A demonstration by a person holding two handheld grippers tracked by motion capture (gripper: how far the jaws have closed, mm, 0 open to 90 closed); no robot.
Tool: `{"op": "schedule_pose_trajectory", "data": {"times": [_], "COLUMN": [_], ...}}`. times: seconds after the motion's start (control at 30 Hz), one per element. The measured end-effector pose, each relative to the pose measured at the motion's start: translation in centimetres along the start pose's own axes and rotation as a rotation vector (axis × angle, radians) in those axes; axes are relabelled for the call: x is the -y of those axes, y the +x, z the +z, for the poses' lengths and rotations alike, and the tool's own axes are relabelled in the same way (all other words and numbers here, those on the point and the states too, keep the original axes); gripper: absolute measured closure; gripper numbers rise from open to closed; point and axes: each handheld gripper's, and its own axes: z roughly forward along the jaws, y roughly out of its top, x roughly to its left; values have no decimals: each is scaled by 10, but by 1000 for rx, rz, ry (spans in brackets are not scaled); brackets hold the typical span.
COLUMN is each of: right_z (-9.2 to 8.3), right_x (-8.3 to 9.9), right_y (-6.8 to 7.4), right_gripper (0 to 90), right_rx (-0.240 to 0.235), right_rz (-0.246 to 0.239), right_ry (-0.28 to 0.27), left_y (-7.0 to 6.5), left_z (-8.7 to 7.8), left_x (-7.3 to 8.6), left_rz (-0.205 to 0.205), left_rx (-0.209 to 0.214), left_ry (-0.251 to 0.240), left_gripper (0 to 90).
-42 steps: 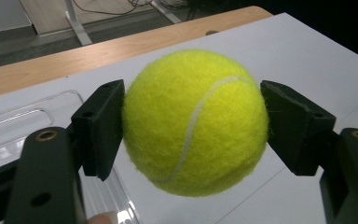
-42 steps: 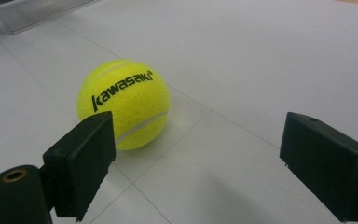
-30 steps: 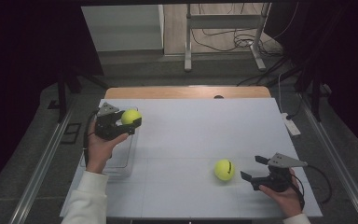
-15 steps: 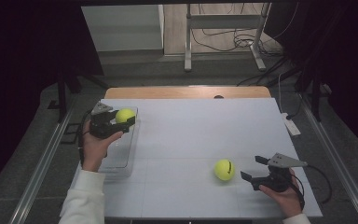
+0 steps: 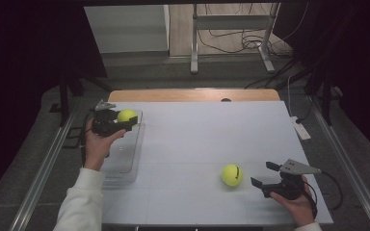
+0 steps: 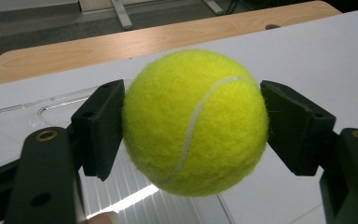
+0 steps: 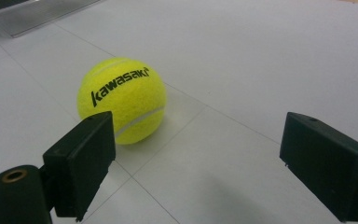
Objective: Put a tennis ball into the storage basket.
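Where the left side of the white worktop (image 5: pixel 197 144) carries a clear plastic tray (image 5: pixel 125 161), the left hand-held gripper (image 5: pixel 125 122) hangs above the tray's far end with a yellow-green tennis ball (image 5: pixel 126 115) clamped between its jaws. In the left gripper view the two black pads (image 6: pixel 100 126) press against opposite sides of that ball (image 6: pixel 196 121), whose white seam curves down its face; no writing can be read on the side that shows. The clear tray (image 6: pixel 23 112) lies below and behind the ball, and the bare wooden edge of the worktop (image 6: pixel 121 42) runs across the far side. The person's left hand (image 5: pixel 96 144), in a white sleeve (image 5: pixel 79 202), carries this hand-held gripper.

Further right, a second tennis ball (image 5: pixel 231 174) rests on the worktop near its front edge, well apart from the tray. The right gripper view shows the word "KAWASAKI" printed in black letters across this ball (image 7: pixel 121 100), slanting upward, with a white seam below it.

At the far right, the right hand-held gripper (image 5: pixel 265 175) sits low over the worktop just beside this ball, pointing toward it. Its jaws stand wide apart and hold nothing; the ball lies ahead of them, nearer the left jaw in its own view, and not between the pads (image 7: pixel 81 163).
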Motion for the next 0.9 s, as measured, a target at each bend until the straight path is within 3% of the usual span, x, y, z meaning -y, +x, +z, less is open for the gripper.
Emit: {"op": "schedule_pose_trajectory", "data": {"times": [0.5,0.9], "right_z": [-3,-2], "right_x": [2,3], "right_y": [0,-1], "right_gripper": [113,113], "right_rx": [6,6], "right_rz": [3,10], "right_ry": [2,2], "left_y": [19,30], "left_z": [8,7], "left_x": [-7,-10], "left_rz": [-17,-25], "left_rx": [-59,-71], "left_ry": [34,46], "left_gripper": [269,269]}}
